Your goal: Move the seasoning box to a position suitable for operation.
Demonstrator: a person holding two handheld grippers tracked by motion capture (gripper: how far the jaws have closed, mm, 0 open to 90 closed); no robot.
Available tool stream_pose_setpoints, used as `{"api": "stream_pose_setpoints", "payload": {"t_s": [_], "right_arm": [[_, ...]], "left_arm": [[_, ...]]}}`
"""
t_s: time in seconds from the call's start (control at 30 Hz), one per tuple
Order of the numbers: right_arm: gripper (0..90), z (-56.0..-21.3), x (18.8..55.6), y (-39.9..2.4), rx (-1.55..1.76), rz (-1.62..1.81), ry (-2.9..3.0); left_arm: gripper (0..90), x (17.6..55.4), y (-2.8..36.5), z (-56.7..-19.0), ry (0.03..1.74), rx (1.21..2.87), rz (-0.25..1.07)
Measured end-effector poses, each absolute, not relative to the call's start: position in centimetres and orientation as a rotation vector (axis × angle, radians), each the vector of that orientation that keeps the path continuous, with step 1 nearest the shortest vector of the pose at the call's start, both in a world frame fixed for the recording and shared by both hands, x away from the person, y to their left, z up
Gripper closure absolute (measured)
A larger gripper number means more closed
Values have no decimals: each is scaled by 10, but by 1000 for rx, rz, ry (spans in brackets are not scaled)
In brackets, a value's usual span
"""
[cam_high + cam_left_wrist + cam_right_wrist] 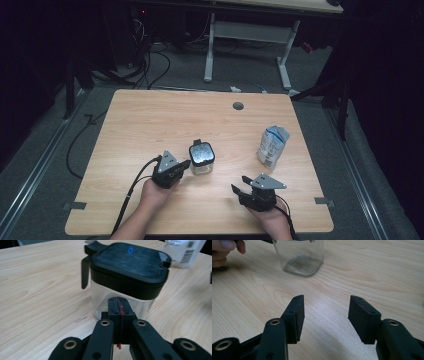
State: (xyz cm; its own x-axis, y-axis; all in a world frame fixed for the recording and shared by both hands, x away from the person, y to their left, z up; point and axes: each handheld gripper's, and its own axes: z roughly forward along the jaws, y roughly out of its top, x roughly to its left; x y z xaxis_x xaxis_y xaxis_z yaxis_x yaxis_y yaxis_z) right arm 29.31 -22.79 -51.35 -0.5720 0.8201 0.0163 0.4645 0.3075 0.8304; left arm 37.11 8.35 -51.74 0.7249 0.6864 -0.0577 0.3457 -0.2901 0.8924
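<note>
Directly ahead of left gripper (119,305): clear glass jar (201,158) with black flip lid, upright near centre of wooden surface (150,120), close in front of shut, empty jaws, contact not confirmed. Left hand (152,195) nearer, low over surface, pointing at jar's base. Right gripper (325,312) farther off toward jar's right, jaws spread wide, nothing between. White packet (272,145) standing well apart.

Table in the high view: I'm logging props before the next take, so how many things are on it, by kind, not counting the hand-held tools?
Clear container with black lid: 1
White and blue pouch: 1
Total: 2
</note>
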Motion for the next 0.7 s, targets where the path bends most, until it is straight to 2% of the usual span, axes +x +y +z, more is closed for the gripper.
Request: {"api": "stream_pose_setpoints", "payload": {"t_s": [0.2, 0.27, 0.33, 0.37, 0.4, 0.43, 0.47, 0.7], "right_arm": [[493, -513, 294, -227, 1142, 1175, 2158], [528, -513, 298, -223, 1150, 1172, 2149], [619, -510, 305, -218, 1138, 1173, 2124], [743, -507, 318, -212, 1136, 1166, 2092], [743, -507, 318, -212, 1136, 1166, 2092], [864, -505, 336, -204, 1134, 1127, 2072], [898, -505, 346, -201, 1140, 1128, 2069], [898, -508, 397, -177, 1130, 1085, 2080]], "left_arm": [[900, 370, 97, -516, 859, 1881, 441], [900, 368, 106, -514, 885, 1867, 466], [900, 369, 112, -512, 910, 1859, 499], [900, 372, 116, -511, 931, 1855, 514], [900, 375, 118, -511, 952, 1851, 521], [900, 377, 120, -512, 968, 1845, 524], [900, 380, 121, -512, 983, 1841, 530], [900, 384, 128, -516, 1018, 1821, 540]]}}
